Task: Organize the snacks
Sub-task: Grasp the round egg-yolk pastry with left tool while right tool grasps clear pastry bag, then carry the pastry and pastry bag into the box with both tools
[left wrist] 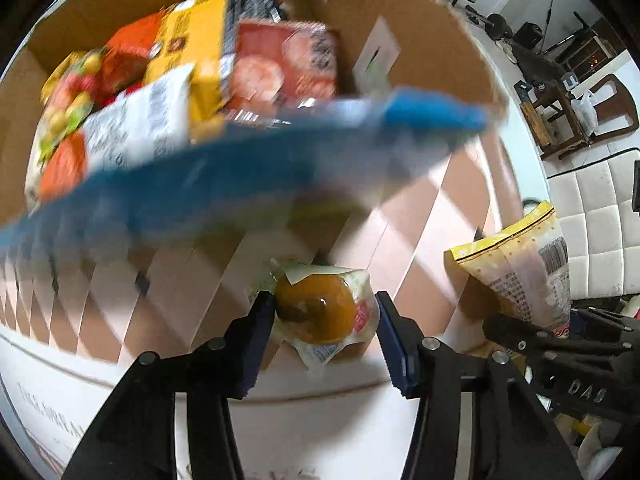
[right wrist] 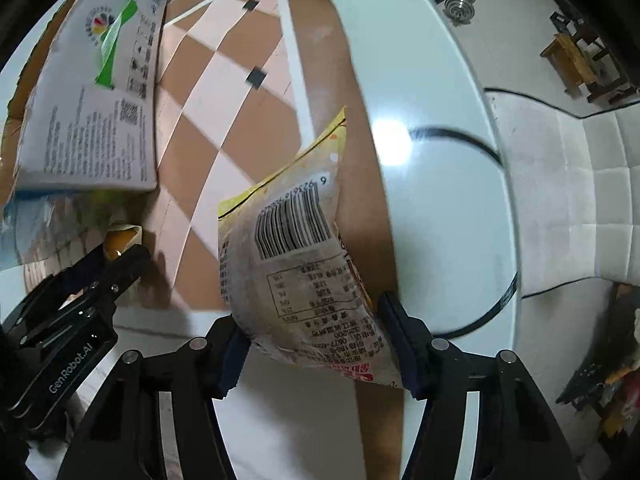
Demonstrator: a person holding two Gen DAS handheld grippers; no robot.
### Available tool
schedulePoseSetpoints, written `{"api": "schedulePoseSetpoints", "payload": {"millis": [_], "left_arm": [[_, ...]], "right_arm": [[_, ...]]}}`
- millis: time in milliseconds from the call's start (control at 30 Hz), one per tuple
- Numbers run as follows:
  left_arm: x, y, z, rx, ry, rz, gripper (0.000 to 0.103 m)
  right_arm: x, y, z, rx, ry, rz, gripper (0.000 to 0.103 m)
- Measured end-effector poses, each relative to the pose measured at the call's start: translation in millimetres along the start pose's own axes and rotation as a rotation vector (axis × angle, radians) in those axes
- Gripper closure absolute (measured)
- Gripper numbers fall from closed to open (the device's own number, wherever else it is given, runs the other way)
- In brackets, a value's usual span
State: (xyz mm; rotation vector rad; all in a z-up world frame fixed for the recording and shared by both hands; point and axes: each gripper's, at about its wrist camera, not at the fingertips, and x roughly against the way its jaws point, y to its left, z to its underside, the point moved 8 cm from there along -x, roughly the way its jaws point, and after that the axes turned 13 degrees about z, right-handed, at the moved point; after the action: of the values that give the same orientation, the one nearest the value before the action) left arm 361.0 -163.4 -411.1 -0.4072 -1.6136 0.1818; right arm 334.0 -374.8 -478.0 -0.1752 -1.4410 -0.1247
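My left gripper (left wrist: 325, 314) is shut on a wrapped orange-brown pastry (left wrist: 320, 310), held above the checkered mat (left wrist: 400, 232) in front of a cardboard box (left wrist: 420, 40). The box holds several snack packs (left wrist: 192, 60), and its blue-and-white flap (left wrist: 240, 184) hangs towards me, blurred. My right gripper (right wrist: 310, 326) is shut on a yellow-edged snack bag (right wrist: 296, 248) with a barcode, held upright over the mat (right wrist: 224, 80). That bag also shows at the right of the left wrist view (left wrist: 520, 264). The left gripper with its pastry shows at lower left in the right wrist view (right wrist: 120, 248).
The mat lies on a round white table (right wrist: 440, 160). The box's printed white flap (right wrist: 92, 92) is at upper left in the right wrist view. A white tufted seat (left wrist: 592, 216), wooden stools (left wrist: 560, 120) and gear stand beyond the table.
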Motion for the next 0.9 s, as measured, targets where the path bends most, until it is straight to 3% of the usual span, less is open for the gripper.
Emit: {"api": "schedulePoseSetpoints", "payload": {"millis": [233,400,567,767,900], "left_arm": [[23,33,53,0.045,0.047,-0.013,0.055],[49,52,70,0.080,0.030,-0.014,0.056],[95,65,63,0.086,-0.033,0.005,0.057],[166,66,54,0.067,-0.135,0.042,0.057],[194,52,13,0.053,-0.196,0.057,0.057]], "right_arm": [[-4,30,44,-0.001,0.076,-0.117,0.040],[-3,55,66,-0.008,0.091,-0.177,0.044],[18,75,74,-0.021,0.060,-0.221,0.047],[76,99,68,-0.029,-0.014,-0.299,0.047],[130,117,58,-0.014,-0.089,-0.353,0.047]]}}
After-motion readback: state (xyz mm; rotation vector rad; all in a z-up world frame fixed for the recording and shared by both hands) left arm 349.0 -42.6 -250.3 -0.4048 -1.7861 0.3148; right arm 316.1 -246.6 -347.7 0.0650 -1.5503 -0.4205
